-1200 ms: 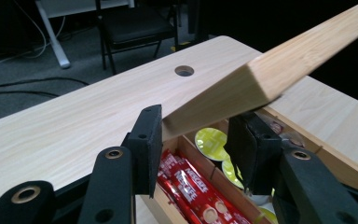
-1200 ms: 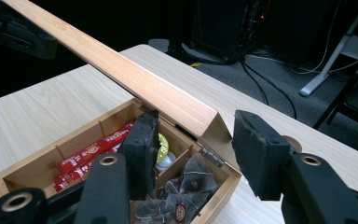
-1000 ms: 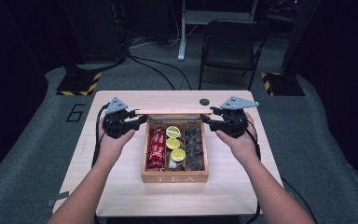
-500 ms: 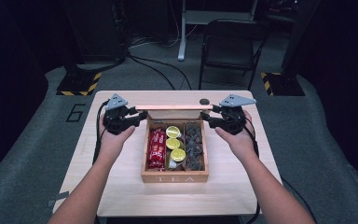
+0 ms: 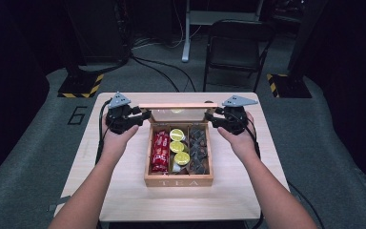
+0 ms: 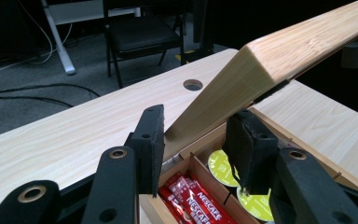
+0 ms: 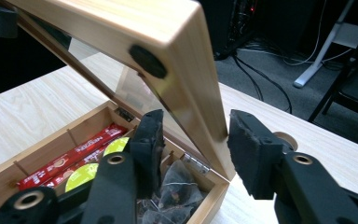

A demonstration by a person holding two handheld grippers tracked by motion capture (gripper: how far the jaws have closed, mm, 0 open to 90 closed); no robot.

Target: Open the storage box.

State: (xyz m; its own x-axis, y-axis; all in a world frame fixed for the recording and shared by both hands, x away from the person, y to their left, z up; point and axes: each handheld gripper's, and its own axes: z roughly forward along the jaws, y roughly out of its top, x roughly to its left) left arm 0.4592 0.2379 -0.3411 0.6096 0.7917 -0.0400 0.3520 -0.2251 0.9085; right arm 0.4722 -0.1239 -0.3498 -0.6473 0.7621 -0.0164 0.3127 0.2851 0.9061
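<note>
A wooden tea box (image 5: 178,181) stands mid-table with its glass-paned lid (image 5: 171,106) tilted up at the back. Inside lie red coffee sachets (image 5: 160,151), yellow-green capsules (image 5: 178,147) and dark tea bags (image 5: 198,148). My left gripper (image 5: 143,117) is shut on the lid's left side rail (image 6: 261,70), with the pads (image 6: 151,135) against the wood. My right gripper (image 5: 212,119) has just been closing on the lid's right rail (image 7: 186,60), and its pads (image 7: 247,144) now press both faces of that rail.
The box sits on a light wooden table (image 5: 124,191) with a round hole (image 6: 193,84) near its far edge. Behind the table stand a black folding chair (image 5: 233,47) and floor cables. Bare tabletop lies to either side of the box.
My right gripper has shifted inward against the lid's right edge and its jaws have narrowed. The lid's top edge sits slightly higher in the picture. The left hand has stayed put.
</note>
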